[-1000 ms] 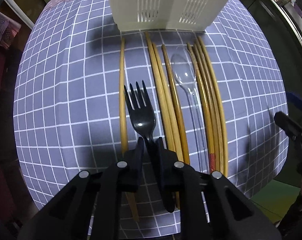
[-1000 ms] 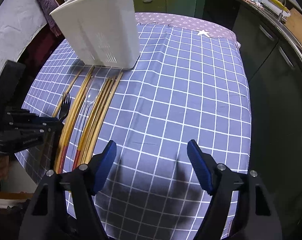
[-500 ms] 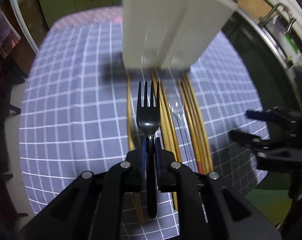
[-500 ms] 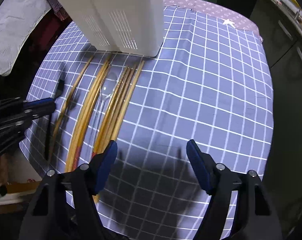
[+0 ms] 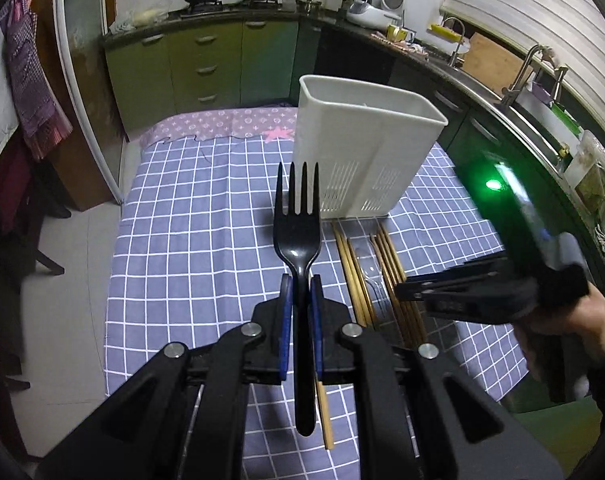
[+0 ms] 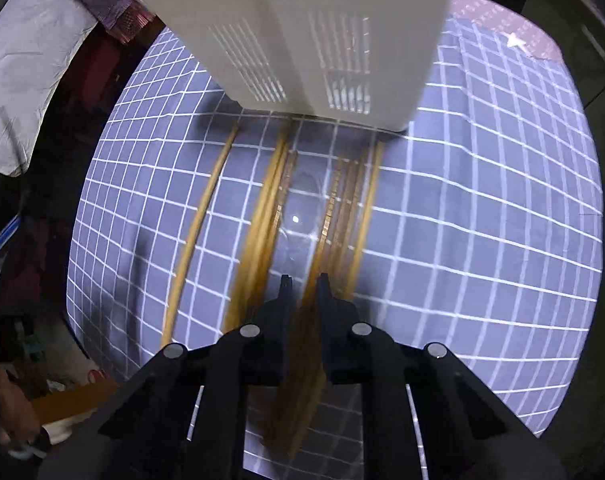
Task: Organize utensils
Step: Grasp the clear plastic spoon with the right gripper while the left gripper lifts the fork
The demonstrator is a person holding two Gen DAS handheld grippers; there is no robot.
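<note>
biggest risk: the fork gets pinched only at its thin neck by the left gripper, so it could swivel and catch the caddy rim instead of dropping in. the right gripper has just been closing over chopsticks lying in front of the caddy; it's blurry, so can't tell if the pads bite one stick, several, or the clear spoon beside them. left gripper tilts toward the caddy, fork tines first, lifted off the cloth. right gripper points steeply down.
</note>
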